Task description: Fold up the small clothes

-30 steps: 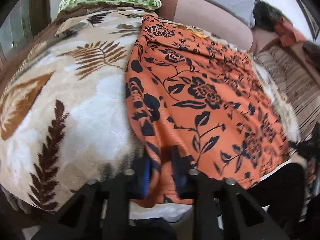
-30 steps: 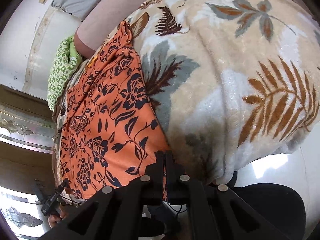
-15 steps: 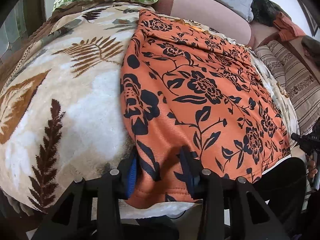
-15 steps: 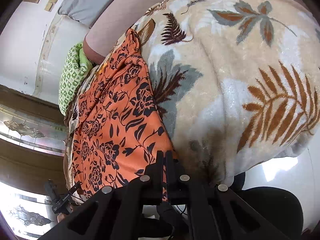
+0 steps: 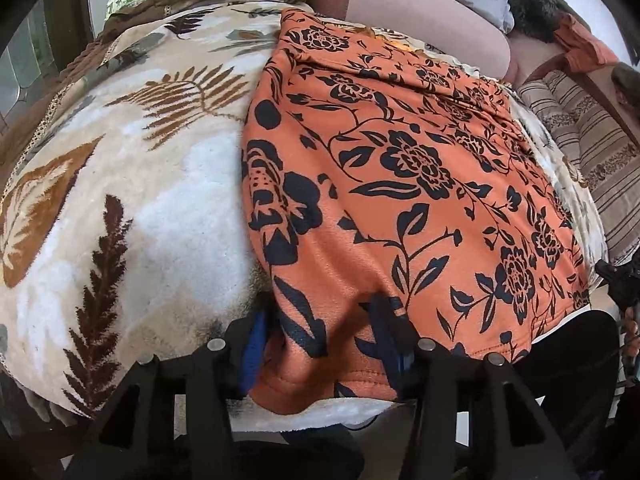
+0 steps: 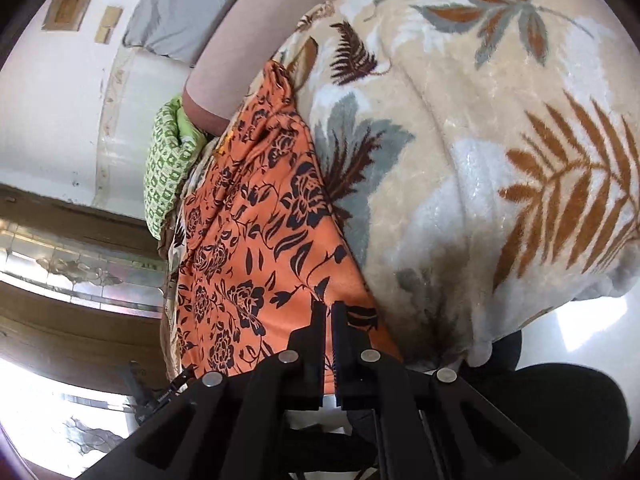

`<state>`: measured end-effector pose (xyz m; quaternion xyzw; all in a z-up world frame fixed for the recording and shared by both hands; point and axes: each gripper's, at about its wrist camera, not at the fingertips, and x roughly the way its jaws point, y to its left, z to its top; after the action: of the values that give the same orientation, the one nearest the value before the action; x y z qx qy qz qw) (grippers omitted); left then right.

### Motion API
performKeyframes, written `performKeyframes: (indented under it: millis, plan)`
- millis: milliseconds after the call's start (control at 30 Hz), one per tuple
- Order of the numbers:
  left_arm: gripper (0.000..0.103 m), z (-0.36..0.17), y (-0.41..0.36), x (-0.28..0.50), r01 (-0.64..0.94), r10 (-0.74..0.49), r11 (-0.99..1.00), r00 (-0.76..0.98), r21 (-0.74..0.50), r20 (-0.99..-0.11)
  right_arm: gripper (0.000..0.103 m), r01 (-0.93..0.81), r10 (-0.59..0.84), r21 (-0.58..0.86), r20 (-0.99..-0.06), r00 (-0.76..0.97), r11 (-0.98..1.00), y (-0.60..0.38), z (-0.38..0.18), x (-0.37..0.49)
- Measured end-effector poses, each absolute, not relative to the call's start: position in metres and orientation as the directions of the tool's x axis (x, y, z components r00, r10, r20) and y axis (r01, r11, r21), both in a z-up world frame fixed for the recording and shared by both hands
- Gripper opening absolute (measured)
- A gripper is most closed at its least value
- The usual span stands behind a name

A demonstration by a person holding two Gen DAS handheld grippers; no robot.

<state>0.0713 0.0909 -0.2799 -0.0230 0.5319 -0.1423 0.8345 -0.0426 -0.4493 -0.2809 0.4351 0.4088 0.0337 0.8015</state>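
1. Since the earlier frame your left claw (image 5: 320, 336) has been spreading: its jaws now stand apart, with the near corner of the orange floral garment (image 5: 400, 184) lying loose between them, no longer pinched.
2. Your right claw (image 6: 328, 320) sits together but for a thin slit. Orange cloth shows in that slit at the garment's near right corner, so it reads as clamped on the hem.
3. The garment lies spread flat on the leaf-print blanket (image 5: 120, 200) over the bed, running from 6 o'clock up toward 12 in the left wrist view.
4. Step in hand looks like setting the hem down. Let the right corner go too, then lift both claws straight off so the cloth isn't dragged out of square.
5. Left wrist view alone shows a striped cushion (image 5: 592, 148) at 3 o'clock and the whole garment's width.
6. Right wrist view alone shows the blanket's far fall to the floor at 4 o'clock.
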Motion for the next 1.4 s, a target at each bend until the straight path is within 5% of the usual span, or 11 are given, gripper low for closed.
performKeyframes:
  millis: [200, 333, 400, 467, 500, 833, 1033, 1100, 1200, 1333, 1400]
  plan:
    - [0.051, -0.279, 0.091, 0.074, 0.205, -0.257, 0.96, 0.385, -0.19, -0.886, 0.007, 0.238, 0.469, 0.796, -0.537, 0.701, 0.557, -0.455, -0.27, -0.048]
    - [0.051, -0.279, 0.094, 0.075, 0.192, -0.27, 0.959, 0.379, -0.21, -0.885, 0.008, 0.267, 0.452, 0.758, -0.59, 0.669, 0.595, -0.453, -0.268, -0.043]
    - [0.052, -0.278, 0.094, 0.075, 0.189, -0.268, 0.959, 0.377, -0.21, -0.886, 0.028, 0.309, 0.422, 0.712, -0.649, 0.633, 0.631, -0.453, -0.271, -0.041]
    - [0.052, -0.278, 0.094, 0.075, 0.191, -0.263, 0.96, 0.378, -0.203, -0.888, 0.102, 0.297, 0.419, 0.704, -0.651, 0.633, 0.645, -0.453, -0.271, -0.04]
    - [0.052, -0.278, 0.094, 0.075, 0.191, -0.261, 0.961, 0.378, -0.201, -0.888, 0.103, 0.276, 0.431, 0.722, -0.627, 0.65, 0.634, -0.453, -0.27, -0.041]
    - [0.053, -0.277, 0.095, 0.076, 0.19, -0.273, 0.958, 0.379, -0.214, -0.884, 0.102, 0.349, 0.454, 0.712, -0.675, 0.582, 0.61, -0.444, -0.288, -0.026]
    - [0.051, -0.278, 0.099, 0.074, 0.216, -0.303, 0.948, 0.38, -0.235, -0.874, 0.067, 0.365, 0.504, 0.711, -0.692, 0.517, 0.601, -0.442, -0.314, -0.012]
    - [0.029, -0.279, 0.1, 0.073, 0.23, -0.325, 0.94, 0.37, -0.253, -0.87, 0.058, 0.364, 0.49, 0.685, -0.715, 0.498, 0.631, -0.436, -0.317, -0.008]
    - [0.024, -0.277, 0.102, 0.07, 0.256, -0.347, 0.93, 0.369, -0.264, -0.862, 0.024, 0.26, 0.58, 0.745, -0.65, 0.491, 0.615, -0.422, -0.308, -0.006]
    - [0.024, -0.27, 0.106, 0.071, 0.278, -0.379, 0.917, 0.38, -0.287, -0.844, 0.024, 0.223, 0.533, 0.695, -0.683, 0.499, 0.683, -0.411, -0.3, -0.001]
    - [0.047, -0.273, 0.109, 0.074, 0.244, -0.325, 0.938, 0.379, -0.246, -0.866, 0.026, 0.284, 0.516, 0.685, -0.706, 0.485, 0.671, -0.419, -0.312, 0.003]
